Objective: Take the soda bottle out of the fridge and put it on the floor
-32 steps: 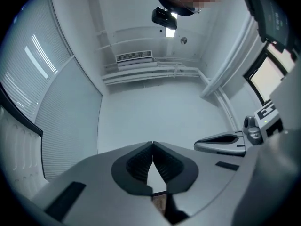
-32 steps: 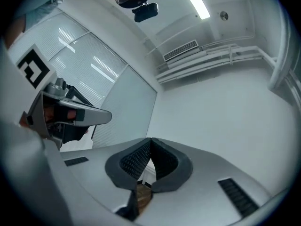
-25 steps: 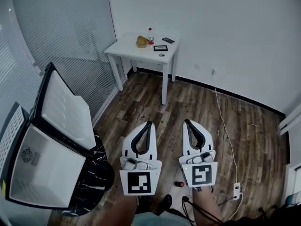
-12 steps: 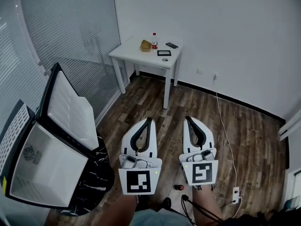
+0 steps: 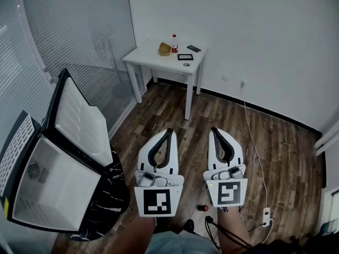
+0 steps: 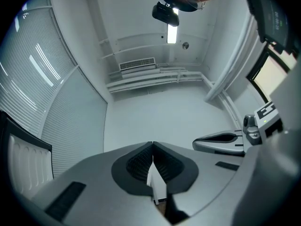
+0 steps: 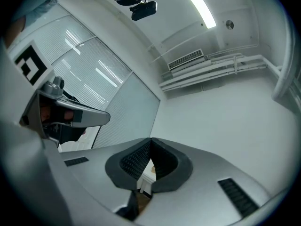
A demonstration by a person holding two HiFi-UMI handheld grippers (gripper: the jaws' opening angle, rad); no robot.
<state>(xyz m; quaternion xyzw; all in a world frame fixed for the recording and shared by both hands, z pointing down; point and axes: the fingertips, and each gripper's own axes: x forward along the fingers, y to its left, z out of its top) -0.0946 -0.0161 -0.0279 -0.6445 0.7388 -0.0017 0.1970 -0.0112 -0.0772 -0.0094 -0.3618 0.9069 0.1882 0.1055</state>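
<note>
Above the floor (image 5: 275,142), the left gripper (image 5: 169,132) and right gripper (image 5: 214,130) have fingers clenched, empty; the soda bottle (image 5: 174,43) stands on the counter (image 5: 146,57).

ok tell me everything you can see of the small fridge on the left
The small black-framed white fridge stands on the wooden floor beside the frosted glass wall. Its door is swung wide open, showing a white lining. The compartment shows nothing inside, only a round fan vent on its back wall. A black marbled bag lies against its front.
</note>
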